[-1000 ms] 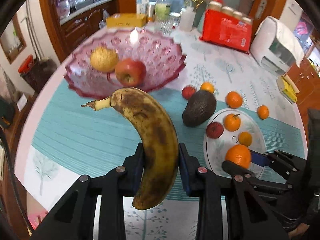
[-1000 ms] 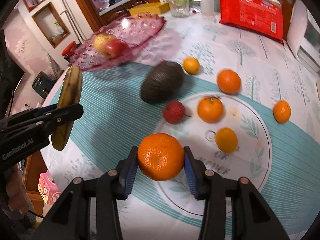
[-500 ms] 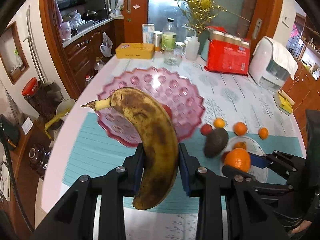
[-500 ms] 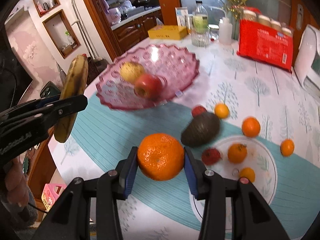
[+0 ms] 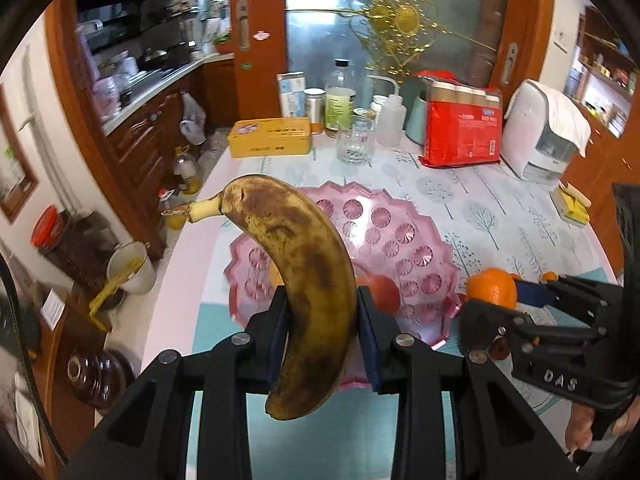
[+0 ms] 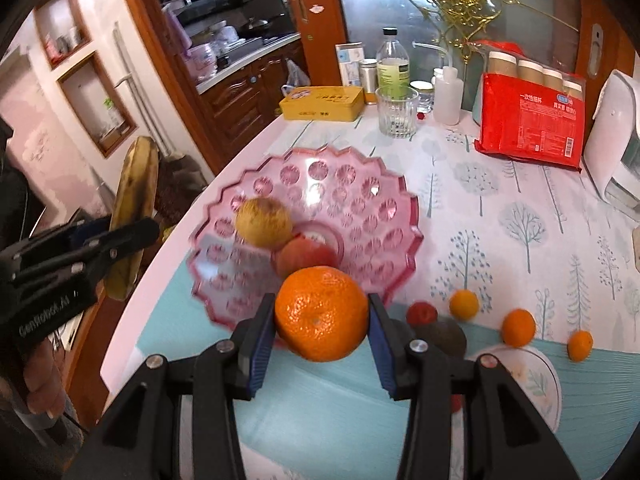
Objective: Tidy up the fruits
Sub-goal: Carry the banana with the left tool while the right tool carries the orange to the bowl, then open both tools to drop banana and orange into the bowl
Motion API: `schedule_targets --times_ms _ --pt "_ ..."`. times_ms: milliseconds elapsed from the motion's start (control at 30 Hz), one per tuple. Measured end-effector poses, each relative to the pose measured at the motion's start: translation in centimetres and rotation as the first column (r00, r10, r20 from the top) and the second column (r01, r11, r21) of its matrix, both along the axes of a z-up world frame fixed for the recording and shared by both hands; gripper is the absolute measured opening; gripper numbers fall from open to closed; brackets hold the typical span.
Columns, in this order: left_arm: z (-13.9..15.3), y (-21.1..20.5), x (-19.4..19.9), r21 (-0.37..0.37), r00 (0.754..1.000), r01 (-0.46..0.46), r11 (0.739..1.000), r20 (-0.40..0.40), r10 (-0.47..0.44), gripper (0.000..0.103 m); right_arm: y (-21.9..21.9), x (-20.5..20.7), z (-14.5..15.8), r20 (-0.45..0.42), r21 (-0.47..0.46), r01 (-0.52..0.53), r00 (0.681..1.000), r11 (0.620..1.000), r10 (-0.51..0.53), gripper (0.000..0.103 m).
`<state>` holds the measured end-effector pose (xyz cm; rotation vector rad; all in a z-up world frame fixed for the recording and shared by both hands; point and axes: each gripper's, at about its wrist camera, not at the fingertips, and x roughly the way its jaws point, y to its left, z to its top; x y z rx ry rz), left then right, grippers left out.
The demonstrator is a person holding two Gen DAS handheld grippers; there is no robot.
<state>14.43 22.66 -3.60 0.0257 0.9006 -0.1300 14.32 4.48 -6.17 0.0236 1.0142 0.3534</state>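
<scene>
My left gripper (image 5: 322, 332) is shut on a brown-spotted banana (image 5: 296, 280), held above the near rim of the pink glass fruit bowl (image 5: 404, 240). My right gripper (image 6: 320, 328) is shut on a large orange (image 6: 322, 314), raised over the bowl's (image 6: 360, 200) near edge. In the bowl lie a yellowish pear (image 6: 263, 222) and a red apple (image 6: 306, 256). The banana (image 6: 134, 216) and the left gripper (image 6: 120, 240) show at the left of the right wrist view. The orange (image 5: 491, 290) and the right gripper (image 5: 500, 304) show at the right of the left wrist view.
Loose on the table lie small oranges (image 6: 518, 327), a red fruit (image 6: 422, 313), an avocado (image 6: 444, 336) and a white plate (image 6: 536, 380). At the back stand a glass (image 6: 397, 116), bottles, a yellow tin (image 6: 322, 102), a red pack (image 6: 532, 120) and a white appliance (image 6: 612, 140).
Both grippers have risen and drawn back with the banana and the orange still clamped. The bowl now sits lower in both views, and the loose fruit has slid toward the right edge.
</scene>
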Motion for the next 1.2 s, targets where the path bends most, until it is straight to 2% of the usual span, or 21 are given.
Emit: schedule_targets --times_ms 67,233,333,467,733,933,1000,1067,1100,1133,1200 --pt "-0.7 -0.1 1.7 0.004 0.999 0.045 0.999 -0.009 -0.045 0.031 0.3 1.6 -0.6 -0.019 0.015 0.033 0.999 0.999 -0.033 0.044" --pt "-3.0 -0.8 5.0 -0.04 0.988 0.143 0.989 -0.051 -0.145 0.031 0.8 4.3 -2.2 -0.038 0.035 0.082 0.996 0.996 -0.08 0.044" --pt "-5.1 -1.1 7.0 -0.083 0.975 0.191 0.978 -0.098 -0.199 0.031 1.4 5.5 -3.6 -0.058 0.029 0.091 0.994 0.995 -0.089 0.045" --pt "-7.2 -1.7 8.1 -0.1 0.958 0.242 0.965 -0.135 -0.254 0.031 2.0 6.4 -5.3 -0.095 0.015 0.093 0.991 0.996 -0.091 0.045" --pt "-9.7 -2.0 9.1 -0.055 0.944 0.274 0.96 -0.177 -0.28 0.031 2.3 7.0 -7.6 -0.158 -0.044 0.089 0.983 0.995 -0.095 0.046" --pt "-10.8 -1.9 9.4 -0.041 0.941 0.27 0.962 -0.199 -0.273 0.031 1.9 7.0 -7.7 -0.153 -0.048 0.105 0.982 0.993 -0.111 0.05" --pt "-10.5 -1.7 9.2 -0.039 0.946 0.269 0.962 -0.179 -0.271 0.034 1.7 7.0 -7.8 -0.16 -0.039 0.114 0.98 0.993 -0.118 0.051" --pt "-10.0 -1.6 9.1 -0.042 0.949 0.265 0.963 -0.166 -0.268 0.048 1.3 7.0 -7.8 -0.169 -0.015 0.122 0.978 0.992 -0.123 0.051" --pt "-9.9 -1.5 9.1 -0.041 0.952 0.258 0.965 -0.161 -0.261 0.06 1.3 7.0 -7.8 -0.17 -0.012 0.124 0.978 0.992 -0.124 0.051" --pt "-9.8 -1.4 9.1 -0.038 0.955 0.249 0.968 -0.155 -0.252 0.064 1.3 6.9 -7.8 -0.171 -0.01 0.126 0.977 0.992 -0.125 0.051" --pt "-9.7 -1.3 9.0 -0.026 0.957 0.241 0.97 -0.158 -0.242 0.064 1.3 6.8 -7.6 -0.169 -0.005 0.125 0.978 0.992 -0.124 0.051"
